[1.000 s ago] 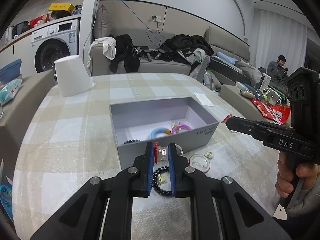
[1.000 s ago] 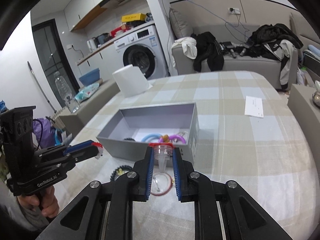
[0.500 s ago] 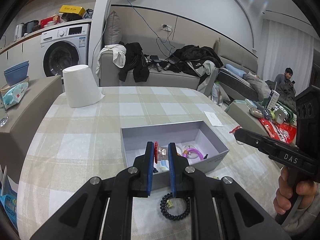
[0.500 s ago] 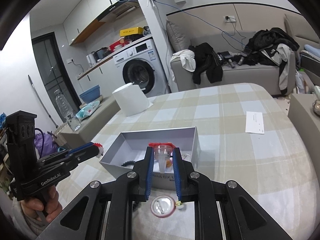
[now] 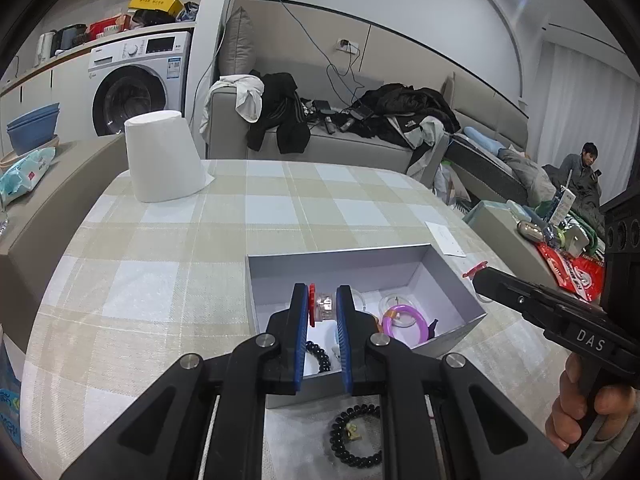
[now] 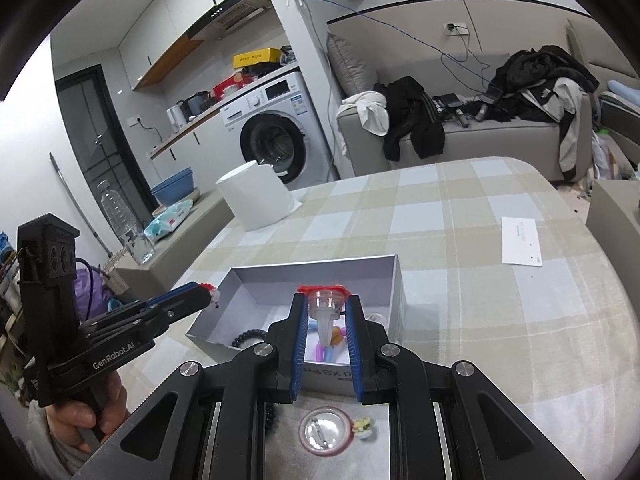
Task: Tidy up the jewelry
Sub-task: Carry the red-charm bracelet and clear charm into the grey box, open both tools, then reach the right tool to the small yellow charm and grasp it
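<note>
An open grey box [image 5: 340,268] lies on the checked table. Inside it are a purple bangle [image 5: 402,322] and a black bead bracelet [image 5: 320,356]. My left gripper [image 5: 324,308] is shut on a small clear piece with a red rim [image 5: 320,305], over the box's near half. My right gripper [image 6: 326,312] is shut on a clear cone-shaped piece with a red cap [image 6: 324,308], also over the box [image 6: 394,292]. A second black bead bracelet [image 5: 356,436] lies on the table in front of the box, and a round pin badge [image 6: 326,434] with a small yellow charm [image 6: 362,424] lies there too.
A white upturned cup-like thing [image 5: 164,160] stands at the table's far left and a white card [image 5: 444,240] lies at its right edge. Beyond are a sofa [image 5: 340,148] piled with clothes and a washing machine [image 5: 136,84]. A person [image 5: 580,176] sits far right.
Both grippers have moved forward, each with its small piece, from the table in front of the box to over the box. The bracelet and badge now show lower between the fingers.
</note>
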`<action>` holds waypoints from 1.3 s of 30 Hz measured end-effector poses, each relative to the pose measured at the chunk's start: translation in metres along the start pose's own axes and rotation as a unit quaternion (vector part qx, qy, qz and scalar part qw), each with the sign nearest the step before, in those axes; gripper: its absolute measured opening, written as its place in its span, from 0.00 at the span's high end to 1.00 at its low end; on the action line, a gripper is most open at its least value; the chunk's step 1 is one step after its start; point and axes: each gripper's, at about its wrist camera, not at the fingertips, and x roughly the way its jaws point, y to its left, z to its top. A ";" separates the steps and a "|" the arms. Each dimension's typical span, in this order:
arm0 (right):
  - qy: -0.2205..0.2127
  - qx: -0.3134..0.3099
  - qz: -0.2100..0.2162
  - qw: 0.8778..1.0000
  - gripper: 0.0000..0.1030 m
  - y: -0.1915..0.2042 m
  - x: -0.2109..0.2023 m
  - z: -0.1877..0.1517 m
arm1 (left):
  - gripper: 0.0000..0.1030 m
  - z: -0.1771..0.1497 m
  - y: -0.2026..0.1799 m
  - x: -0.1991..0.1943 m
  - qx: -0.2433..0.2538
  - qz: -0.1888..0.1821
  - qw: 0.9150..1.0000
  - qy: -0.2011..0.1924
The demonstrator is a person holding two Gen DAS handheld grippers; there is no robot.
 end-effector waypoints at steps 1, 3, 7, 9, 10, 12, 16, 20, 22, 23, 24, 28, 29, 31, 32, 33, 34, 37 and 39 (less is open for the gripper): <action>0.002 0.000 0.000 1.000 0.83 0.000 0.002 0.000 | 0.91 0.000 -0.001 0.002 0.001 0.002 1.000 0.002; 0.007 0.002 -0.001 1.000 0.82 -0.001 0.006 0.000 | 0.91 -0.001 -0.002 0.005 0.003 0.004 1.000 0.004; 0.020 0.007 -0.004 1.000 0.82 -0.004 0.012 -0.002 | 0.91 -0.004 -0.004 0.010 0.010 0.015 1.000 0.013; 0.023 0.010 -0.005 1.000 0.82 -0.004 0.015 -0.003 | 0.91 -0.005 -0.004 0.010 0.010 0.015 1.000 0.014; 0.025 0.011 -0.004 1.000 0.82 -0.005 0.016 -0.003 | 0.91 -0.004 -0.004 0.010 0.010 0.015 1.000 0.014; 0.026 0.011 -0.003 1.000 0.81 -0.005 0.016 -0.004 | 0.91 -0.005 -0.004 0.010 0.011 0.014 1.000 0.014; 0.025 0.008 -0.008 1.000 0.66 -0.003 0.014 -0.004 | 0.91 -0.005 -0.005 0.010 0.009 0.014 1.000 0.019; 0.016 0.002 -0.014 1.000 0.56 -0.002 0.007 -0.003 | 0.90 -0.004 -0.009 0.006 0.016 0.015 1.000 0.018; 0.011 0.005 -0.017 1.000 0.47 -0.004 0.004 -0.003 | 0.79 -0.004 -0.011 0.005 0.019 0.016 1.000 0.020; 0.009 0.006 -0.019 1.000 0.43 -0.005 0.002 -0.003 | 0.74 -0.004 -0.011 0.003 0.020 0.018 0.999 0.021; 0.009 0.006 -0.021 1.000 0.40 -0.006 0.001 -0.004 | 0.62 -0.005 -0.011 0.001 0.021 0.020 0.999 0.021; 0.026 0.004 -0.039 0.999 0.13 -0.010 -0.005 -0.008 | 0.21 -0.010 -0.011 -0.012 0.027 0.027 0.999 0.012; 0.031 0.002 -0.043 0.999 0.09 -0.011 -0.006 -0.010 | 0.19 -0.012 -0.011 -0.015 0.028 0.026 0.999 0.010; 0.041 -0.006 -0.057 0.998 0.02 -0.012 -0.008 -0.014 | 0.15 -0.016 -0.010 -0.019 0.028 0.022 0.999 0.015; 0.049 -0.015 -0.069 0.996 0.00 -0.011 -0.009 -0.018 | 0.13 -0.018 -0.009 -0.020 0.026 0.023 0.999 0.019; 0.054 -0.021 -0.075 0.996 0.00 -0.011 -0.010 -0.021 | 0.08 -0.022 -0.008 -0.019 0.024 0.029 0.999 0.026; 0.062 -0.033 -0.083 0.994 0.00 -0.009 -0.010 -0.025 | 0.05 -0.026 -0.007 -0.018 0.024 0.036 0.999 0.033; 0.084 -0.060 -0.099 0.990 0.00 -0.006 -0.008 -0.037 | 0.05 -0.037 -0.006 -0.010 0.026 0.044 0.997 0.059; 0.097 -0.061 -0.103 0.988 0.00 -0.009 -0.005 -0.042 | 0.05 -0.042 -0.005 -0.006 0.020 0.042 0.996 0.073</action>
